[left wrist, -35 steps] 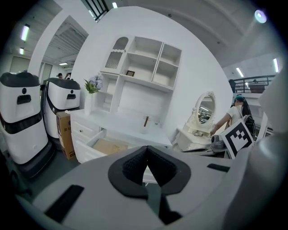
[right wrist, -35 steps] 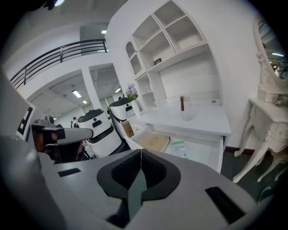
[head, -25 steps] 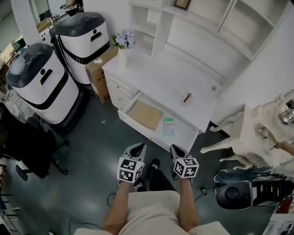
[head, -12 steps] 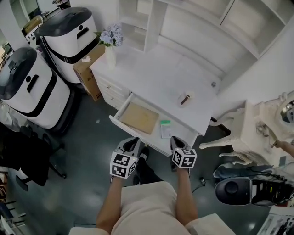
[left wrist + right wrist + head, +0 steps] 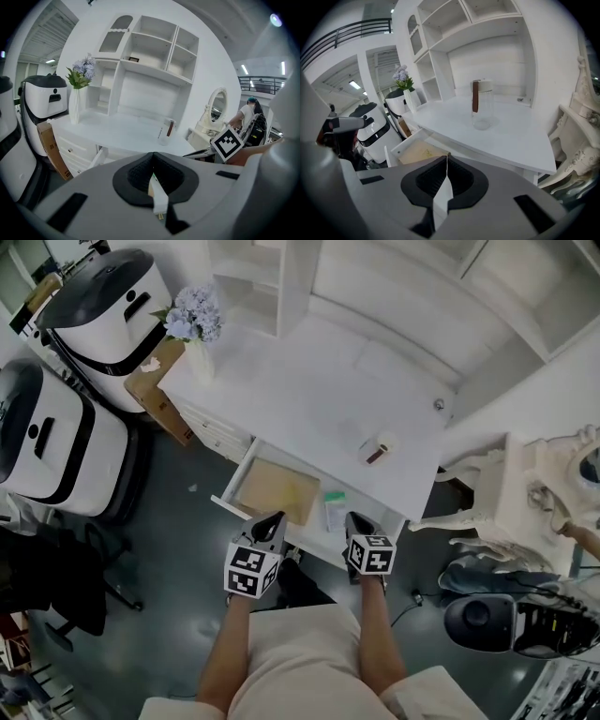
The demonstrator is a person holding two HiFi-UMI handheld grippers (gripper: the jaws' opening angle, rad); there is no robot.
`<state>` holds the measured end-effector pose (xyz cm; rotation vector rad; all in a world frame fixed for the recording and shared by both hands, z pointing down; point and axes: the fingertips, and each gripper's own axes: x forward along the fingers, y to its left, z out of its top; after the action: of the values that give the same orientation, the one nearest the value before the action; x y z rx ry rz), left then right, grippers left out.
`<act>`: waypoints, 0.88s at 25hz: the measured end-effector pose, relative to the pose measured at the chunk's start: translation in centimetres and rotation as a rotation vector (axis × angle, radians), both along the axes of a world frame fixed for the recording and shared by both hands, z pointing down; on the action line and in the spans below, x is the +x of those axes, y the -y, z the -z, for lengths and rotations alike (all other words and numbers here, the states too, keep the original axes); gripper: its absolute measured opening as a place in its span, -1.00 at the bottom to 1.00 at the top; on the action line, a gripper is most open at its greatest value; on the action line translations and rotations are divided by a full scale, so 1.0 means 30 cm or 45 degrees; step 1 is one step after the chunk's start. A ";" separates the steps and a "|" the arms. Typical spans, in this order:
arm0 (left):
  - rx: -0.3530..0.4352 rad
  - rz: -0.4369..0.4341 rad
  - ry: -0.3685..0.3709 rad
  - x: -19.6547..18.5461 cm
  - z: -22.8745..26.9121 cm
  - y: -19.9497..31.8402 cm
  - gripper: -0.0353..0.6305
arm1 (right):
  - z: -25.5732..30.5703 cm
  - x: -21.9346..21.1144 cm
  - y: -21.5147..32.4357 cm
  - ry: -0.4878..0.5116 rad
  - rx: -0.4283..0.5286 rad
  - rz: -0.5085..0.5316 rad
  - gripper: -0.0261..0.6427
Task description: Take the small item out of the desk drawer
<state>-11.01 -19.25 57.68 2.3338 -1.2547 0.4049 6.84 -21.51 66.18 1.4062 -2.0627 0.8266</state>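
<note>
The white desk has its drawer pulled out, with a tan liner inside. A small green-and-white packet lies at the drawer's right end. My left gripper hangs over the drawer's front edge, jaws shut and empty; in the left gripper view its tips meet. My right gripper sits just right of the packet, also shut with nothing in it. The right gripper view shows the open drawer to the lower left.
A clear glass jar with a brown item in it stands on the desktop, with a vase of flowers at the left corner. Two white machines, a cardboard box and a black chair stand left. An ornate white table stands right.
The view has closed in on the desk. Both grippers have come forward from over the floor to the drawer's front edge, still shut.
</note>
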 end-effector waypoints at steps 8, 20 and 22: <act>-0.059 -0.070 0.002 0.068 -0.074 0.130 -0.84 | -0.103 -0.020 0.076 -0.032 -0.087 0.062 -0.68; -0.134 -0.138 -0.009 0.109 -0.186 0.193 -0.84 | -0.322 -0.084 0.084 -0.100 -0.264 0.129 -0.16; -0.146 -0.153 -0.010 0.133 -0.198 0.201 -0.84 | -0.358 -0.075 0.089 -0.077 -0.299 0.102 -0.12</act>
<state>-7.03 -25.29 63.60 2.3174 -1.0626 0.4934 4.59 -24.18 76.91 1.1996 -1.8939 0.9470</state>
